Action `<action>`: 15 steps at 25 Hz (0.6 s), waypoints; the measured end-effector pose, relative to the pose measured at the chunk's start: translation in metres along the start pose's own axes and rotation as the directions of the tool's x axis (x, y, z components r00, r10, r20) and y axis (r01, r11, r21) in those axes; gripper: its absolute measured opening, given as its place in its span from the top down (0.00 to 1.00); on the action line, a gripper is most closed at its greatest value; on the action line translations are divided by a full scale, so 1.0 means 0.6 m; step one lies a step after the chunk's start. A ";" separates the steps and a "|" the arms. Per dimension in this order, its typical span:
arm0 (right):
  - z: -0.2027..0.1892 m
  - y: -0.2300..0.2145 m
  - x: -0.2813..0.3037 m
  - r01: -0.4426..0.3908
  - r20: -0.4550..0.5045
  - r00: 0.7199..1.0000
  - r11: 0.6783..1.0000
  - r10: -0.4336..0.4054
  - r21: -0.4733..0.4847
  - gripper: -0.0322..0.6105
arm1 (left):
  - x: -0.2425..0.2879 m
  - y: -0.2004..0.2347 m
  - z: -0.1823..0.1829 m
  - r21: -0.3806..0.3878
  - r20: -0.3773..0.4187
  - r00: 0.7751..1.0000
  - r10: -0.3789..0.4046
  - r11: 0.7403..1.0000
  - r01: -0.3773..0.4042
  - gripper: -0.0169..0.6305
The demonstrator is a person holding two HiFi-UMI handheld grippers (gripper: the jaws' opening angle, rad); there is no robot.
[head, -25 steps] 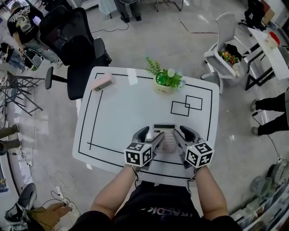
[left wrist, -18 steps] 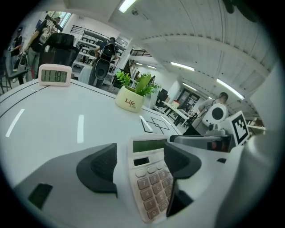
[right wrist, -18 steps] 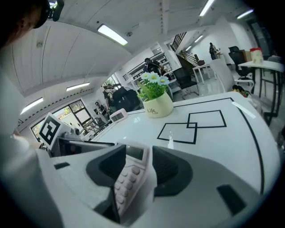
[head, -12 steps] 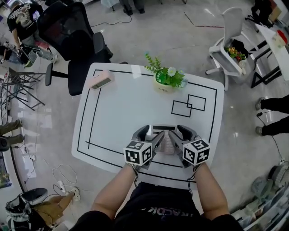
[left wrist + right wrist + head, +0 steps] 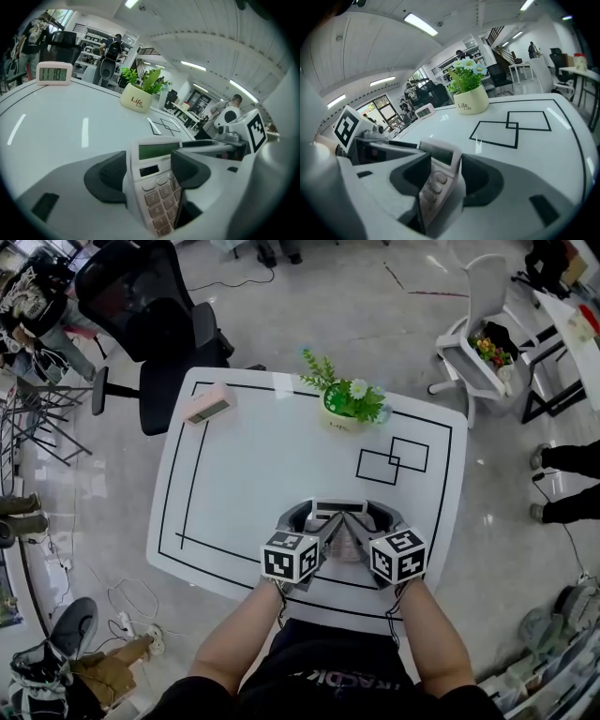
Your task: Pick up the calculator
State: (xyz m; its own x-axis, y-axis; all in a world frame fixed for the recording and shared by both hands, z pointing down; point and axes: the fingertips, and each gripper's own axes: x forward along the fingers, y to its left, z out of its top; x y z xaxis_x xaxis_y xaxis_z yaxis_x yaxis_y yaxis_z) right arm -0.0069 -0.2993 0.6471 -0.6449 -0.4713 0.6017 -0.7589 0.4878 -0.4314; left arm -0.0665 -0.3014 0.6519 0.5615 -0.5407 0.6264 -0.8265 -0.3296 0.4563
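Between the spread jaws of the left gripper (image 5: 149, 168): the calculator (image 5: 154, 187), keys up, display at the far end, near jaw beside its left edge, other jaw over the right-hand keys. No firm pinch visible there.

Same calculator between the jaws of the right gripper (image 5: 445, 176), spread as wide as they go, one on each side of the body, not seen pressing.

Seen from the head view: both grippers angled inward and downward, tips almost meeting over the calculator's far end. Likely reason for the wide stance: room for the body to slide in before any closing. Likely reason for the two-sided approach: a flat, low thing, hard to lift from one edge alone (a judgement, not a thing seen). Calculator apparently flat on the white counter (image 5: 253, 484), close to the near edge and the person, not yet lifted.

Farther out, well apart from the grippers: potted plant (image 5: 349, 404) at the far edge, pink digital clock (image 5: 208, 409) at the far left corner, taped black squares (image 5: 392, 460) at the right, overlapping.

Counted:
- One calculator.
- Two grippers, with two marker cubes.
- One plant and one clock.
- Two taped squares.
- Two chairs beyond the counter, one black chair (image 5: 155, 306) and one white chair (image 5: 473, 324).
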 end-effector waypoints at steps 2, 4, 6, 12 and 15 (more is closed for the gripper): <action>-0.003 0.000 0.003 0.018 -0.013 1.000 1.000 -0.019 -0.012 0.65 | 0.003 -0.001 -0.002 0.015 -0.013 1.000 0.010 1.000 -0.010 0.58; -0.003 0.000 0.003 0.023 -0.014 1.000 1.000 -0.023 -0.012 0.65 | 0.004 -0.001 -0.002 0.013 -0.018 1.000 0.015 1.000 -0.014 0.58; -0.002 0.000 0.003 0.023 -0.012 1.000 1.000 -0.023 -0.014 0.65 | 0.004 -0.001 -0.002 0.008 -0.021 1.000 0.011 1.000 -0.011 0.58; 0.000 -0.003 0.001 0.034 0.000 0.999 0.999 -0.034 0.001 0.65 | 0.005 -0.002 0.001 -0.006 -0.018 1.000 0.008 1.000 -0.008 0.59; -0.002 0.001 -0.001 0.042 0.012 0.999 0.999 -0.042 0.012 0.65 | -0.001 -0.004 -0.001 -0.014 -0.016 1.000 0.012 1.000 -0.012 0.60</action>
State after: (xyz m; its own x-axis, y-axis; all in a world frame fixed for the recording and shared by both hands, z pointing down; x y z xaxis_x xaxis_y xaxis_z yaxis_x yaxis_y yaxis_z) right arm -0.0068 -0.2979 0.6470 -0.6135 -0.4998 0.6114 -0.7862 0.4590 -0.4138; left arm -0.0649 -0.3000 0.6509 0.5525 -0.5320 0.6417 -0.8324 -0.3125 0.4576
